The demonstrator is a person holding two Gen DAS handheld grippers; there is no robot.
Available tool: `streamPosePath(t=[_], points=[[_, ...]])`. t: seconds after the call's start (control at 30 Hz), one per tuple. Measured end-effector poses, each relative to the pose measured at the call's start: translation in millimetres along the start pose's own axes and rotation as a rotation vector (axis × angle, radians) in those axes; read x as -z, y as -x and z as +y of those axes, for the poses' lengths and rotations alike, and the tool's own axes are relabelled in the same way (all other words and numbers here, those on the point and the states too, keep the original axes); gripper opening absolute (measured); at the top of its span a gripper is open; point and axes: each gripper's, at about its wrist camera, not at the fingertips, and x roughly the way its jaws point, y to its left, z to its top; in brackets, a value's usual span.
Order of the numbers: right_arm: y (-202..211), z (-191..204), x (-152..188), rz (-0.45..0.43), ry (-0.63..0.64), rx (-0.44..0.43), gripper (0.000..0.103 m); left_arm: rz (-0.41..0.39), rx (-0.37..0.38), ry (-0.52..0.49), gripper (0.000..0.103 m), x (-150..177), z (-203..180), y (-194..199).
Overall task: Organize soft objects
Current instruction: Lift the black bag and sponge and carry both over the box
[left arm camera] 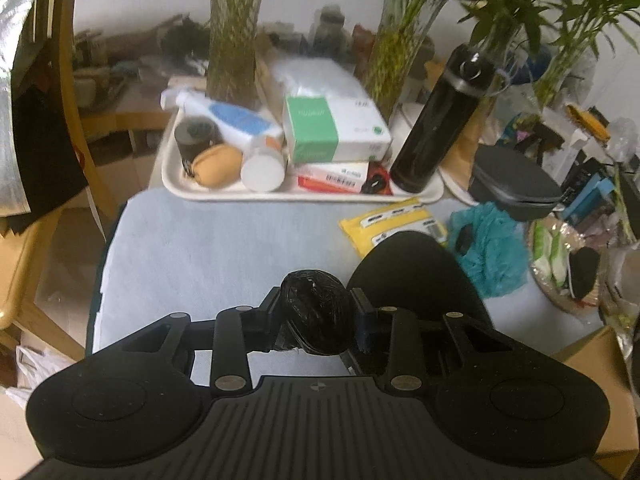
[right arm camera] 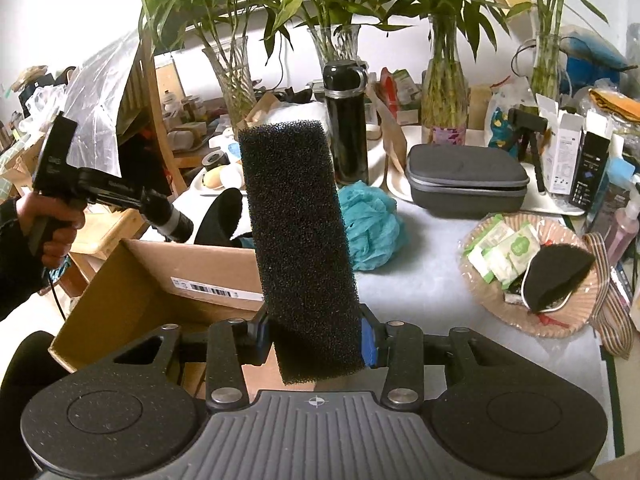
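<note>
In the left wrist view my left gripper (left arm camera: 314,314) is shut on a crumpled black plastic ball (left arm camera: 312,308), held a little above the pale blue cloth (left arm camera: 208,248). In the right wrist view my right gripper (right arm camera: 316,340) is shut on the lower end of a long black foam block (right arm camera: 298,232). The block stands nearly upright above an open cardboard box (right arm camera: 160,280). A teal mesh puff (right arm camera: 370,226) lies on the table behind the block and also shows as a teal mesh puff (left arm camera: 490,248) in the left wrist view. A hand (right arm camera: 52,228) holds the left tool at the left.
A white tray (left arm camera: 176,188) with a black bottle (left arm camera: 438,120), boxes and tubes stands at the back. A black rounded pad (left arm camera: 416,276) sits right of my left gripper beside a yellow packet (left arm camera: 394,224). A grey case (right arm camera: 464,176), a woven plate (right arm camera: 568,320) with packets, and glass vases crowd the right.
</note>
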Motion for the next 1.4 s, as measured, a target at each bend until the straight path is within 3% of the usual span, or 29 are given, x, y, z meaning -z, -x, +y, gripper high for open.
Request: streamPosePath(t=[0.43,0.63,1.0,1.1,1.17,1.4], points=[[-5,19,6,0.103,-0.041,-0.016,0.045,-0.126,0.040,-0.035,0.035,6,-19,66],[-14,27,9,0.202,-0.087,-0.053,0.045,-0.185,0.072,-0.058,0.035,15,-33,98],[-24,41,11,0.276,-0.135,0.006,0.047,-0.255,0.137,-0.072,0.035,40,-51,143],[-17,48,10,0.243,-0.099,0.006,0.058,-0.270,0.148,-0.083,0.035,49,-57,151],[-10,51,10,0.213,-0.084,-0.005,0.079,-0.274,0.155,-0.090,0.035,56,-60,156],[4,48,17,0.148,-0.045,-0.016,0.094,-0.263,0.162,-0.123,0.035,76,-70,157]])
